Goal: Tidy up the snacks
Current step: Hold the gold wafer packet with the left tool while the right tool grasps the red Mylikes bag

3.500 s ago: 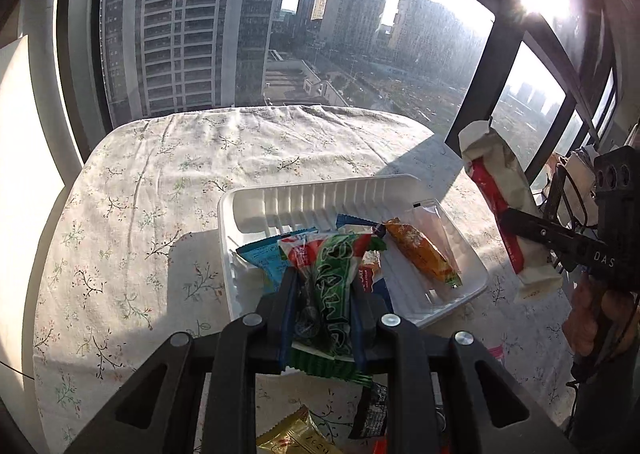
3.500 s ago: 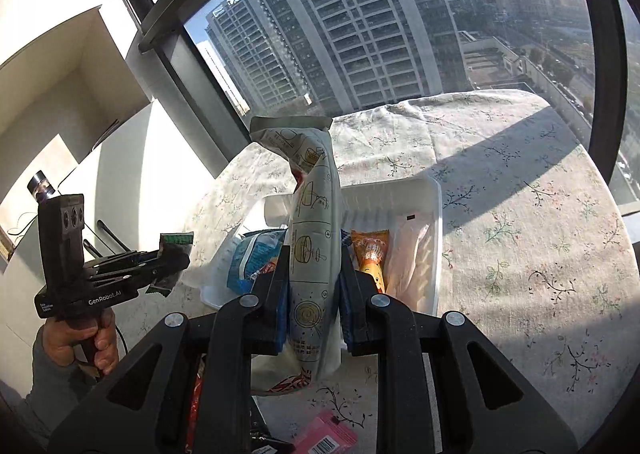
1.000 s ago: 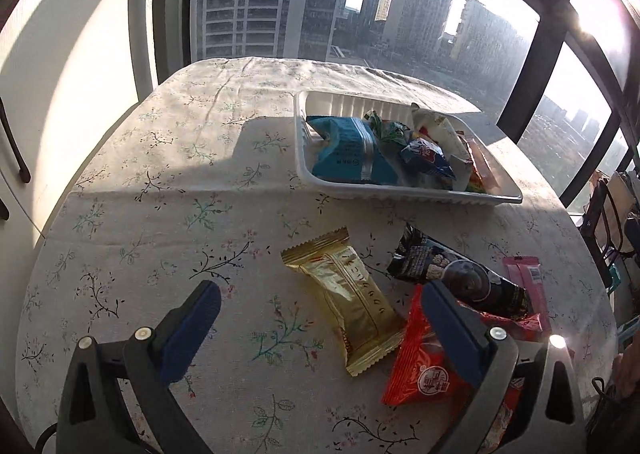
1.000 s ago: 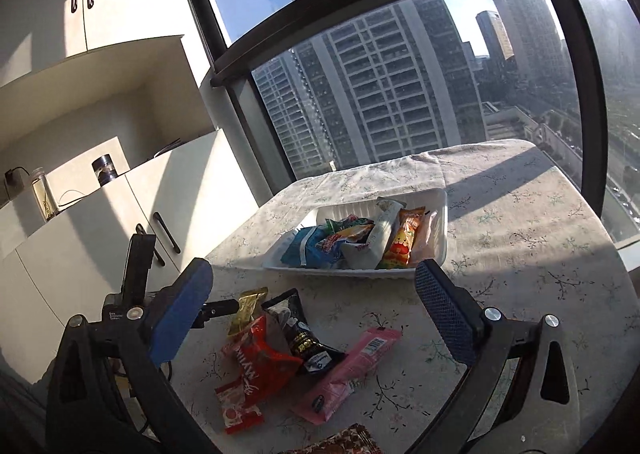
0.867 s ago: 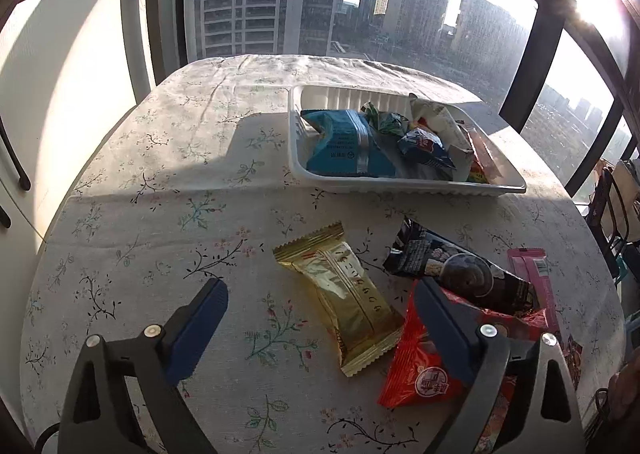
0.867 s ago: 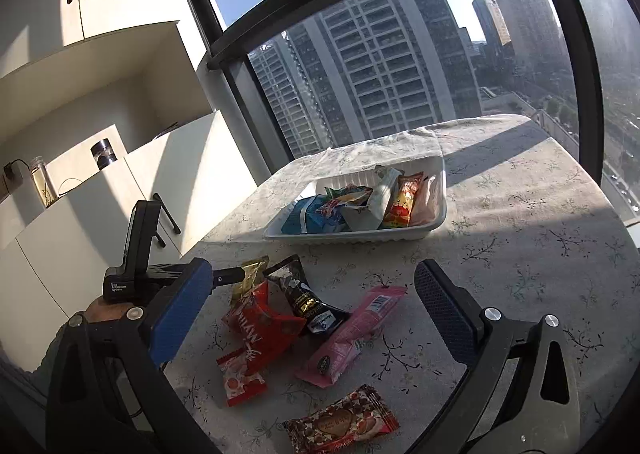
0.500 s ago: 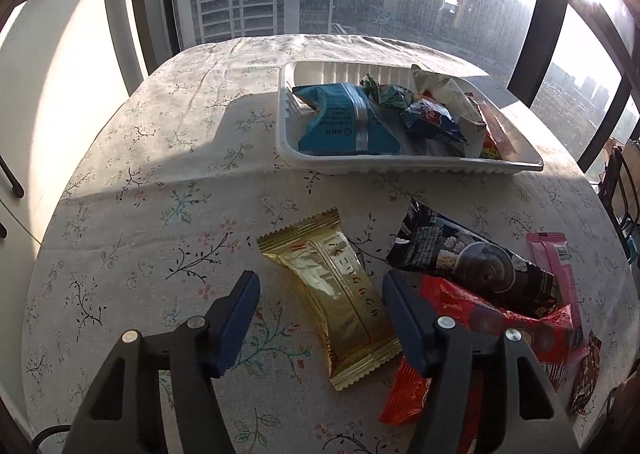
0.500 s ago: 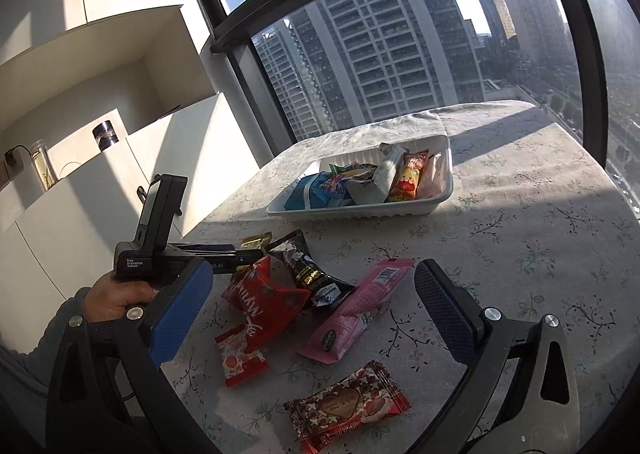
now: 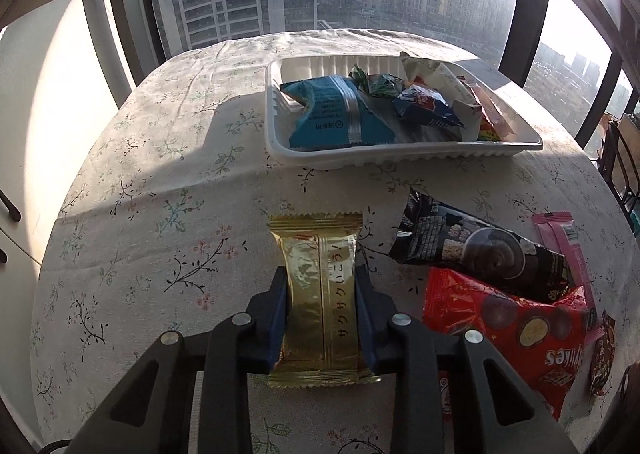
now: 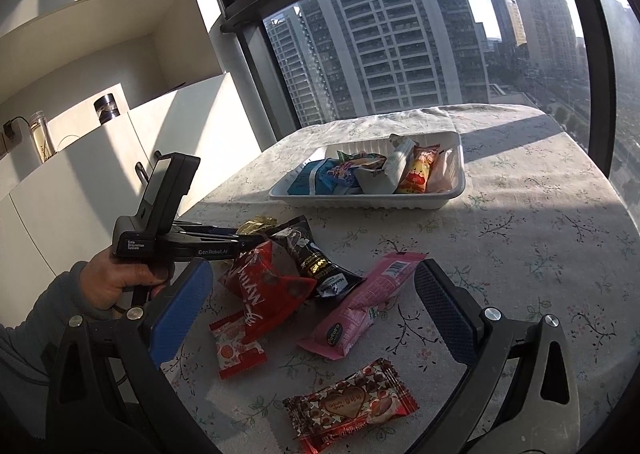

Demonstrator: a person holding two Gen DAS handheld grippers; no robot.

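Observation:
A gold snack packet (image 9: 318,294) lies on the flowered tablecloth. My left gripper (image 9: 320,274) is closing its jaws on it, and both blue pads press against its long sides. From the right wrist view, the left gripper (image 10: 248,240) reaches the gold packet (image 10: 258,223) from the left, held by a hand (image 10: 116,282). My right gripper (image 10: 312,270) stands wide open above the loose snacks, with nothing gripped. The white tray (image 9: 400,162) beyond holds several packets.
Beside the gold packet lie a black packet (image 9: 480,250), a red packet (image 9: 512,326) and a pink packet (image 9: 560,238). A heart-print chocolate packet (image 10: 352,406) and a small red packet (image 10: 236,350) lie near my right gripper. Windows ring the round table; white cabinets stand left.
The left jaws have come together from wide open onto the gold packet, which now lies straight between them. The right gripper has sunk a little toward the table, still open.

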